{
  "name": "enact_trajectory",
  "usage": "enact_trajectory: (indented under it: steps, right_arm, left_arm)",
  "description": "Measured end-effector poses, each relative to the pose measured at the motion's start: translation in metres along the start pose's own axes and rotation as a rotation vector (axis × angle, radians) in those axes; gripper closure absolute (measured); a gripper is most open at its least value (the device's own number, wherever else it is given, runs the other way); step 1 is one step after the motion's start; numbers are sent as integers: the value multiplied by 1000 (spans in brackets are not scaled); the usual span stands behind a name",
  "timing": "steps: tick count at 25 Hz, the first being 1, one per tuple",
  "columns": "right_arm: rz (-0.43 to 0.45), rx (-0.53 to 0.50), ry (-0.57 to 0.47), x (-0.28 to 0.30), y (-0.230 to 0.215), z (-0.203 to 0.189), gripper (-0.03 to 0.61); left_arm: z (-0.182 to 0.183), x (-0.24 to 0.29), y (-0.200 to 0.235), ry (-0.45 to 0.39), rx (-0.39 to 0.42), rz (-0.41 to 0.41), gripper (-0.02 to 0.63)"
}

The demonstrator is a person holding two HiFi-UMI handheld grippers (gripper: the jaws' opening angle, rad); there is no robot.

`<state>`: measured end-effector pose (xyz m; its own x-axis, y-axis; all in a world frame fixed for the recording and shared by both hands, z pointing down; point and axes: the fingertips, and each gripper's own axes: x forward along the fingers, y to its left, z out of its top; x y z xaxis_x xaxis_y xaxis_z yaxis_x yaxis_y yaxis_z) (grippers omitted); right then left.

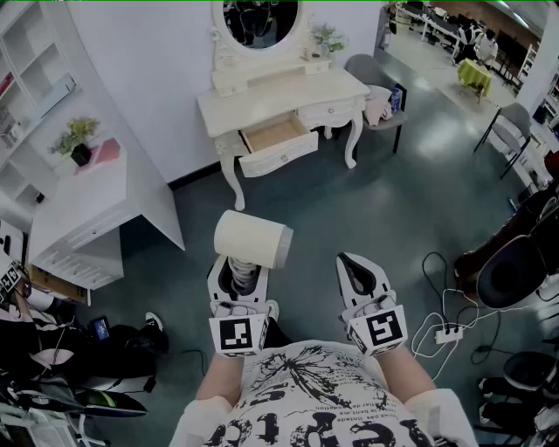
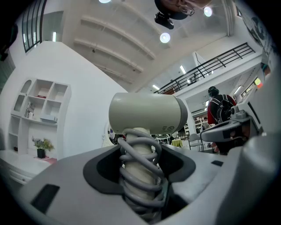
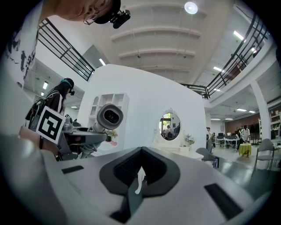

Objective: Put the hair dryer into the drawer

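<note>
Grey-green floor (image 1: 306, 218) across most of the head view, bare between the grippers and the furniture ahead. Against the white wall (image 1: 166, 52), a cream dressing table (image 1: 279, 98) on curved legs, with an oval mirror (image 1: 260, 22) on top. To its left and nearer, a white cabinet (image 1: 87, 205) with a slanted side panel, just off the straight line to the table. On the table's right, touching or nearly so, a grey chair (image 1: 371, 74) with cloth on the seat. At the right edge of the head view, a black chair (image 1: 515, 271).

Under the tabletop on its left half, the drawer (image 1: 275, 140), pulled well out, wooden bottom showing.

Well short of it, the hair dryer (image 1: 251, 239): cream barrel lying crosswise above the jaws, handle downward with its grey cord wound round. Pinched by the handle in the left gripper (image 1: 238, 279), pads pressing on the coiled cord from both sides. Beside it, apart, the right gripper (image 1: 360, 272), claw pressed together on nothing, only a thin seam between the pads in the right gripper view.

On the cabinet, a small potted plant (image 1: 77, 138). On the floor at the right, a white power strip (image 1: 447, 332) with loose cables, off to the side of the grippers.
</note>
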<state>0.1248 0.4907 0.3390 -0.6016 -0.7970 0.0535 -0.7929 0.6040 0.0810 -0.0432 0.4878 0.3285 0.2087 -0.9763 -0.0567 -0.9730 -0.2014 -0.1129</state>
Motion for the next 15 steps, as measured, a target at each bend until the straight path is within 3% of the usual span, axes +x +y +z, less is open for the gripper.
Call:
enact_trajectory:
  steps: [15]
  right_arm:
    - [5,55,13,-7,-8,-17,561]
  left_arm:
    - [-15,4,-8,18,-27,-8,360]
